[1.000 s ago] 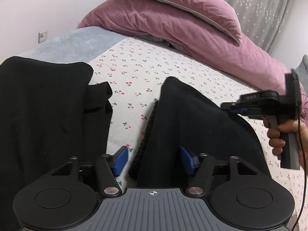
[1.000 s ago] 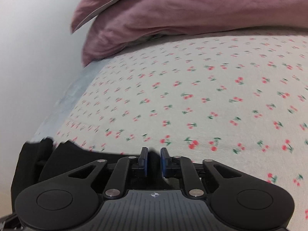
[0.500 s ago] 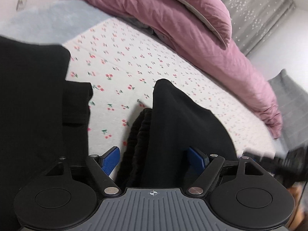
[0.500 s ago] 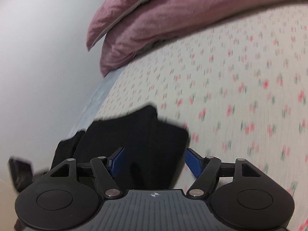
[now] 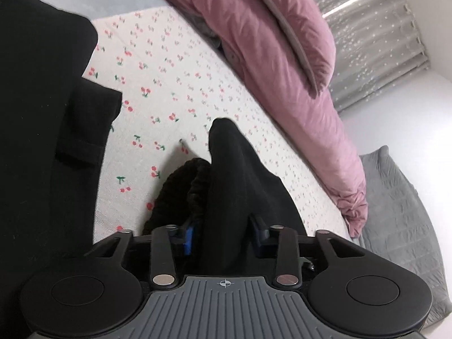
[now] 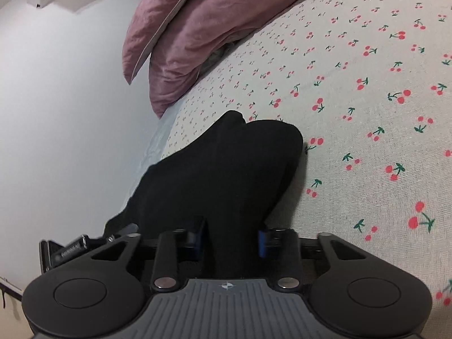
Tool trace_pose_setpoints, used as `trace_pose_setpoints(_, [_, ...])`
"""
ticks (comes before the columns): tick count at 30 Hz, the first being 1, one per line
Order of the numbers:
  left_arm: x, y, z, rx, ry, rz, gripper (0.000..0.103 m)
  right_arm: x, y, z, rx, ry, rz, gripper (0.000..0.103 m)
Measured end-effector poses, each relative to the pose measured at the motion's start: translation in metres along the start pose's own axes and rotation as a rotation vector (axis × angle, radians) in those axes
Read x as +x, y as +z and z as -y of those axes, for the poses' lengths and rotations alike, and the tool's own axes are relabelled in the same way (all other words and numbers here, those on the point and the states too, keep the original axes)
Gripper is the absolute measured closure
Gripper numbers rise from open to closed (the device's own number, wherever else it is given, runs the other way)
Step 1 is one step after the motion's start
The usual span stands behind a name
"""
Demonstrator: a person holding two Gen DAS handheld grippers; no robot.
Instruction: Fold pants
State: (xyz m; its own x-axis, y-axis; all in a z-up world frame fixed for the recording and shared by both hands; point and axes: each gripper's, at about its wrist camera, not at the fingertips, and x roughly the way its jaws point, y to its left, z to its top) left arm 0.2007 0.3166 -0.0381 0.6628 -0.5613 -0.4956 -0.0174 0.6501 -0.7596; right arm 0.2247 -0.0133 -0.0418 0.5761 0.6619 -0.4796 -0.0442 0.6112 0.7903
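Black pants (image 5: 243, 186) lie on the cherry-print bed sheet (image 5: 158, 90). In the left wrist view my left gripper (image 5: 223, 238) is closed on a raised fold of the pants beside the ribbed waistband (image 5: 180, 183). In the right wrist view my right gripper (image 6: 231, 240) is closed on another raised edge of the pants (image 6: 223, 163). More black cloth (image 5: 39, 118) fills the left of the left wrist view.
A pile of pink pillows and duvet (image 5: 276, 42) lies along the far side of the bed, also in the right wrist view (image 6: 197, 22). A grey blanket (image 5: 401, 212) lies at the right. The white wall (image 6: 62, 113) runs along the bed's left edge.
Both grippers went from open around the black cloth to closed on it. The right gripper released, moved over the pants edge and gripped again. Both views tilted.
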Motion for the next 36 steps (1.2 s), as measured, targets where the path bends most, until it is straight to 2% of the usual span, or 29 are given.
trace_pose_setpoints(1, [-0.001,-0.002,0.003,-0.016,-0.01,0.008,0.083,-0.006,0.001,-0.001,0.007,0.014,0.005,0.075])
trace_pose_setpoints(3, [-0.003,-0.004,0.012,-0.037,-0.038,0.014,0.085,-0.019,0.002,-0.003,-0.002,0.049,0.008,0.081])
trace_pose_setpoints(5, [0.0,-0.009,0.028,-0.002,-0.019,0.018,0.085,-0.032,0.004,-0.006,-0.009,0.06,0.011,0.081])
trace_pose_setpoints(9, [0.016,-0.023,0.049,0.021,-0.012,0.001,0.085,-0.062,0.008,-0.001,-0.021,0.021,0.043,0.081])
trace_pose_setpoints(19, [0.098,-0.065,0.115,0.055,-0.125,-0.107,0.086,-0.163,0.033,0.049,0.027,-0.074,0.159,0.081])
trace_pose_setpoints(25, [0.147,-0.086,0.152,0.113,-0.185,-0.148,0.086,-0.212,0.049,0.092,0.052,-0.111,0.252,0.081])
trace_pose_setpoints(27, [0.16,-0.087,0.165,0.142,-0.189,-0.145,0.086,-0.218,0.058,0.103,0.088,-0.119,0.273,0.081])
trace_pose_setpoints(31, [0.175,-0.084,0.174,0.183,-0.22,-0.115,0.086,-0.223,0.079,0.103,0.042,-0.119,0.343,0.081])
trace_pose_setpoints(33, [0.188,-0.086,0.181,0.237,-0.205,-0.08,0.085,-0.219,0.087,0.108,0.018,-0.132,0.362,0.079])
trace_pose_setpoints(34, [0.194,-0.087,0.182,0.266,-0.181,-0.067,0.083,-0.216,0.09,0.115,0.016,-0.15,0.364,0.075])
trace_pose_setpoints(36, [0.208,-0.089,0.18,0.295,-0.125,-0.053,0.073,-0.206,0.093,0.136,0.052,-0.226,0.353,0.065])
